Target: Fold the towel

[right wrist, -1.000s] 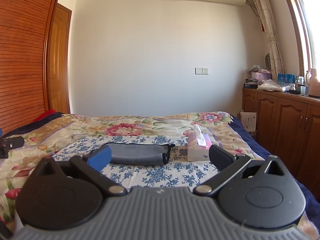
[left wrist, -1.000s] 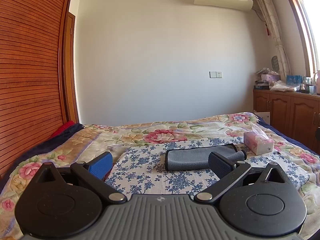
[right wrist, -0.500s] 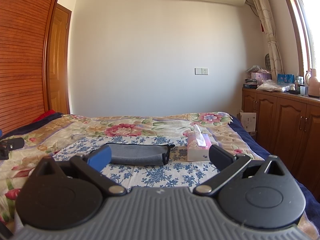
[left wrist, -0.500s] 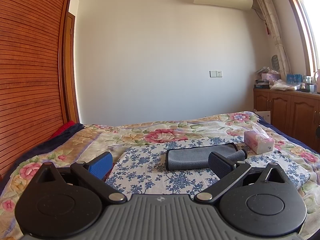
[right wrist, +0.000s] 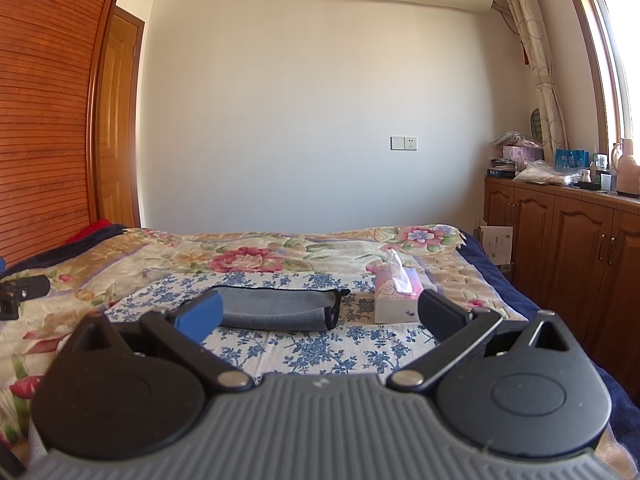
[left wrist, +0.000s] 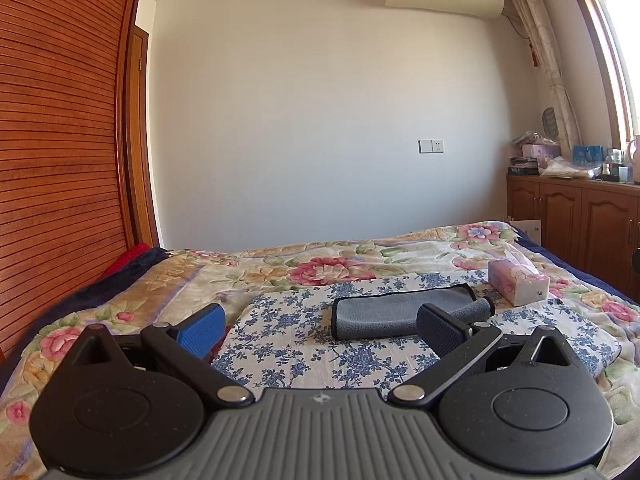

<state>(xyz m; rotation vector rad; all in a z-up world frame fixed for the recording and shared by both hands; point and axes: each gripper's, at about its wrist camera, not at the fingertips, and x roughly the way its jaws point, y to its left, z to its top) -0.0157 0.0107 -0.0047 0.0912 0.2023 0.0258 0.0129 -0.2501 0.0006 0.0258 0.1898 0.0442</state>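
Fingers (left wrist: 202, 330) of the left gripper (left wrist: 320, 328) stand wide apart and hold nothing. In the left wrist view, the grey towel (left wrist: 400, 314) lies ahead on a blue-flowered cloth (left wrist: 292, 344) spread over the bed (left wrist: 280, 264), already lying as a long, narrow bundle with a dark-trimmed edge; its right end looks rolled into a tube. A pink tissue box (left wrist: 518, 282) sits just beyond that right end, apart from the towel.

In the right wrist view, the right gripper (right wrist: 320, 316) likewise has its fingers (right wrist: 200, 316) spread apart and empty. The towel (right wrist: 280, 308) lies ahead and left of centre, its open right end showing stacked layers. The tissue box (right wrist: 394, 298) stands near that end, to the right.

Assessment: the towel appears soft, light and limp, likely microfibre; it should sag and lose its layers if lifted by one point. The two near corners or the dark hem offer the firmest hold, one per gripper. The cloth beneath is loose and could be pinched up with it.
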